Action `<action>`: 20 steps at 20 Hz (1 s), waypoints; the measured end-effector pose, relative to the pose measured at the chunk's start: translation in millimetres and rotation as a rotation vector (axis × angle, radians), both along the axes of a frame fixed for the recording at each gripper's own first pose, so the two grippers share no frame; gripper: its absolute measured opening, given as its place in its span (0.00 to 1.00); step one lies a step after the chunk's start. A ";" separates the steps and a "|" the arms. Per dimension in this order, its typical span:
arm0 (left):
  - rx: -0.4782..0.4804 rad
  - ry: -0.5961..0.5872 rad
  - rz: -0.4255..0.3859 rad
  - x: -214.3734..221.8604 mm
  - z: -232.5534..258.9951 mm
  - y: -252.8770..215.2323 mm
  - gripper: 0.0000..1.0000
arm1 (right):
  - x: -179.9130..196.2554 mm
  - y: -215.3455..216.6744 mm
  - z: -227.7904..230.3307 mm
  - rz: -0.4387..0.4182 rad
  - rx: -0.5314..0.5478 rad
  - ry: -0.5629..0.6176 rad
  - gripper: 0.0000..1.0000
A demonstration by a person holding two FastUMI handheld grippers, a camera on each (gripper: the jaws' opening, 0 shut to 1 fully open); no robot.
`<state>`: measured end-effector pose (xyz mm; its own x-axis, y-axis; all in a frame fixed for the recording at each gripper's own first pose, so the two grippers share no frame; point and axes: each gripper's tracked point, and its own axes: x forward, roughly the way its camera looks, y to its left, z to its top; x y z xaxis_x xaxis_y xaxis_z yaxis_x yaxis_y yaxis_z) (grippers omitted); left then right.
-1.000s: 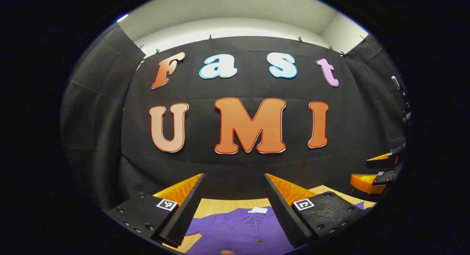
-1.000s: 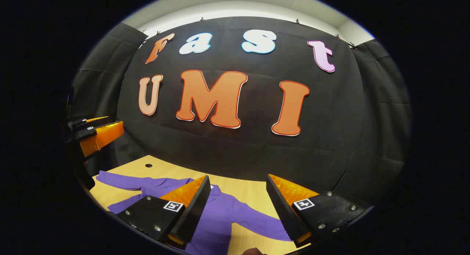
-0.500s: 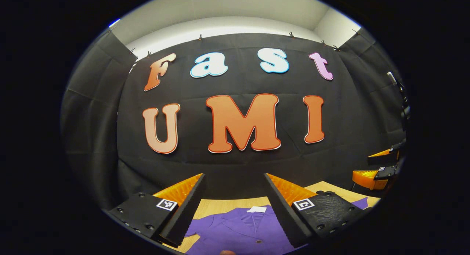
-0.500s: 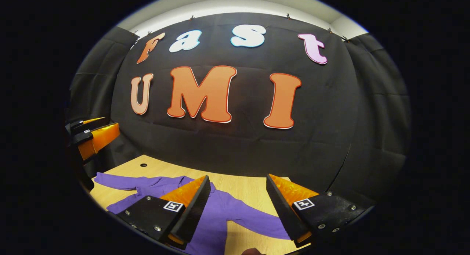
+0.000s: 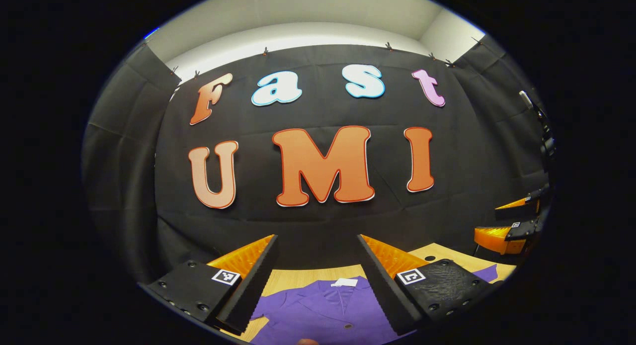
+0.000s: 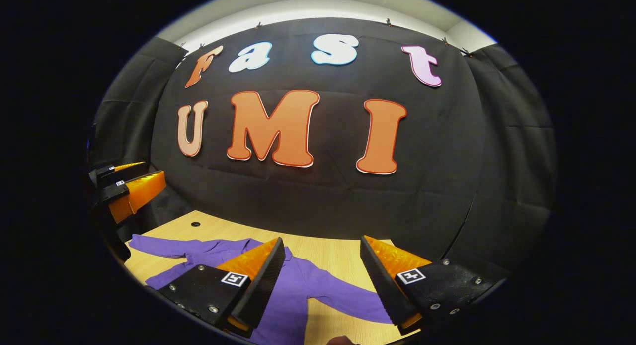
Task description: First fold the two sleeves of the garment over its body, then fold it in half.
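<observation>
Left gripper view: the left tongs (image 5: 318, 243) stand wide apart with nothing between them, above the purple shirt (image 5: 323, 312) — its collar and a white tag (image 5: 344, 282) lie just ahead on the wooden table (image 5: 303, 275). Off to their right hang the other tongs.

Right gripper view: the right tongs (image 6: 322, 245) gape apart over the shirt (image 6: 293, 285), one sleeve (image 6: 348, 298) reaching under them, the other sleeve (image 6: 159, 245) stretching left toward the left tongs (image 6: 126, 183) — black wall (image 6: 318, 196) beyond.

Plain purple garment (image 6: 298, 285) with a white neck label (image 5: 344, 282), on a light wood-grain table (image 6: 328, 255).
</observation>
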<state>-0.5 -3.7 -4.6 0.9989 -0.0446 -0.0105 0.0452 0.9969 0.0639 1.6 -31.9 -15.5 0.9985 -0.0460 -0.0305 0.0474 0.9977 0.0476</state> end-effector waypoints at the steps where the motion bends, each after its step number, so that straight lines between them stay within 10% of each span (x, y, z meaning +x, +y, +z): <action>1: 0.003 0.000 -0.001 -0.9 -0.8 0.2 0.98 | -0.4 -6.0 -5.3 -0.015 0.004 0.013 0.93; 20: 0.043 0.038 0.051 -6.8 -9.2 10.5 0.99 | -18.8 -179.7 -159.4 -0.351 0.039 0.411 0.94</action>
<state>-7.3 6.8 -13.9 0.9988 0.0075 -0.0491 -0.0023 0.9944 0.1056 -17.2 -211.6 -174.9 0.8288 -0.3655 -0.4236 0.3999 0.9165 -0.0084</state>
